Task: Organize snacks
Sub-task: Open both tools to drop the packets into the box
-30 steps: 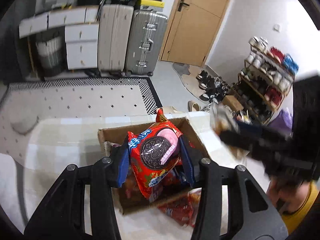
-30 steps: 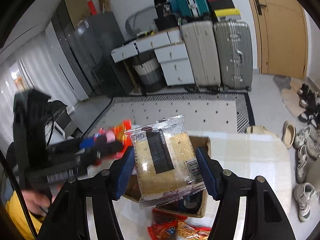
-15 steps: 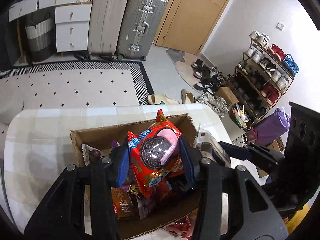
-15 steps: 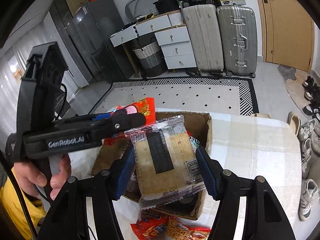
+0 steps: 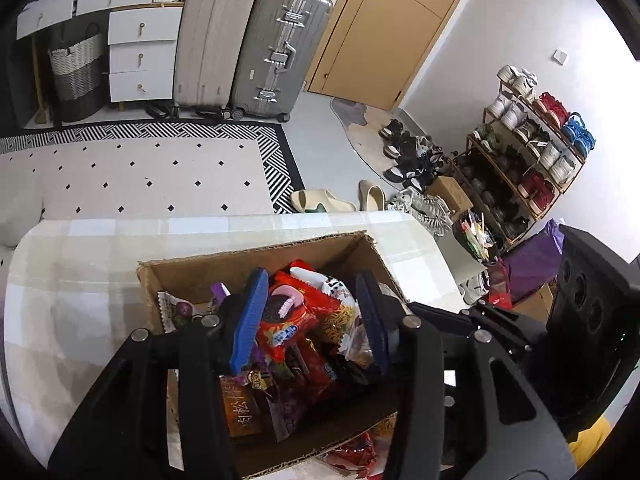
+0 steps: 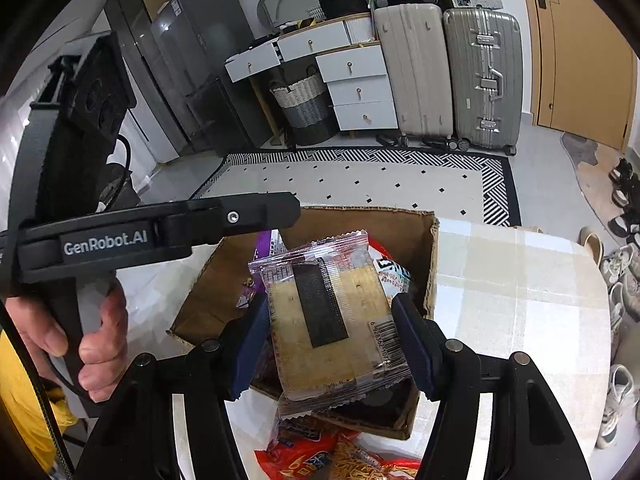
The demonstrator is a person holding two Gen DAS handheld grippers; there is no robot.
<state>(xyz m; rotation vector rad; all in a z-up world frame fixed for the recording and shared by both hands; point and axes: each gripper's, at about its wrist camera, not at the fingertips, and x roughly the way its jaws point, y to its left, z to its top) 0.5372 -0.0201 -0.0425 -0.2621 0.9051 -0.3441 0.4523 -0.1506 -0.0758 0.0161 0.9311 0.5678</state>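
1. Over the box (image 5: pixel 256 258), the left claw (image 5: pixel 308 320) is hanging with its fingers spread; the cookie pack (image 5: pixel 286 322) is lying between them among the other snacks, and I cannot tell whether either pad is touching it.
2. Only the left view is showing the box's inside: the red cookie pack on top, a striped red-and-white bag (image 5: pixel 320 280) behind it, a purple wrapper (image 5: pixel 220 292) by the far wall, an orange pack (image 5: pixel 242 410) near the front.
3. Only the right view is showing the cracker pack (image 6: pixel 332 312); the right claw (image 6: pixel 330 334) is pinching it by both side edges, holding it tilted above the box (image 6: pixel 424 240), clear of the contents.
4. That view is also showing the left claw (image 6: pixel 280 210) from the side, reaching over the box's near-left corner, with the left hand (image 6: pixel 86 332) gripping its handle.
5. Below the box's front wall, a red noodle bag (image 6: pixel 340 456) is lying on the table (image 6: pixel 516 280).
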